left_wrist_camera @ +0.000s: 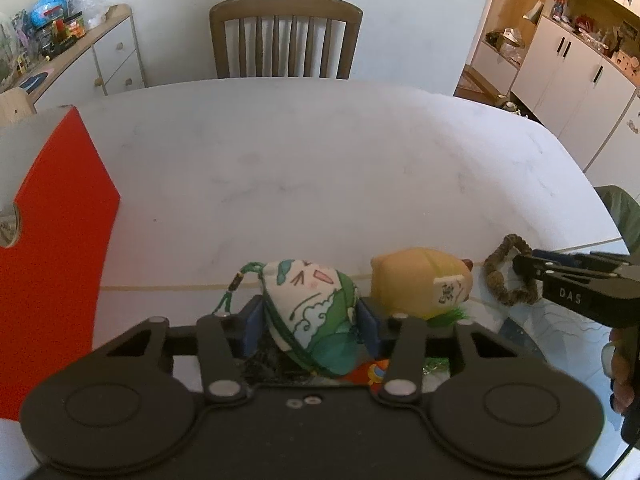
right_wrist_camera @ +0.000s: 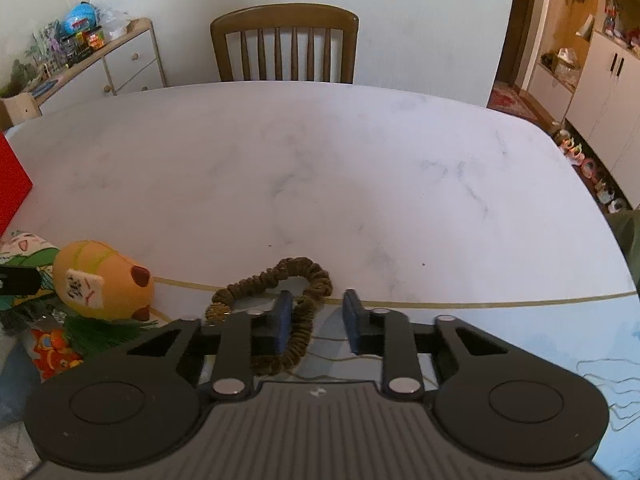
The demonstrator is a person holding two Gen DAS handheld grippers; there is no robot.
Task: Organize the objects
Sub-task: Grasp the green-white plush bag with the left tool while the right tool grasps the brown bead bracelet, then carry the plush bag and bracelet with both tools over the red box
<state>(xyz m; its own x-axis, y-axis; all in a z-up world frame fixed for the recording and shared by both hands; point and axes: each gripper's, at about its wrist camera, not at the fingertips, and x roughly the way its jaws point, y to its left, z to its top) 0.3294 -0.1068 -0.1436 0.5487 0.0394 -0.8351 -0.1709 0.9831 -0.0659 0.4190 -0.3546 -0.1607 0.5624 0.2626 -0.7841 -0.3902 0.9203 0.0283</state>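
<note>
A printed cloth pouch (left_wrist_camera: 316,312) with a green braided cord sits between the blue matt pads of the black plastic left gripper (left_wrist_camera: 310,322). At its 3 o'clock lies a soft, matt orange plush toy (left_wrist_camera: 420,280) bearing a sewn fabric label. The ribbed brown fabric scrunchie (right_wrist_camera: 280,308) looks rough and crinkled, draped around one blue finger of the right gripper (right_wrist_camera: 316,320), whose round pivots shine like metal. The table (right_wrist_camera: 320,168) shows smooth, faintly veined white stone with a soft sheen. At 12 o'clock stands a varnished wooden chair (right_wrist_camera: 284,46).
</note>
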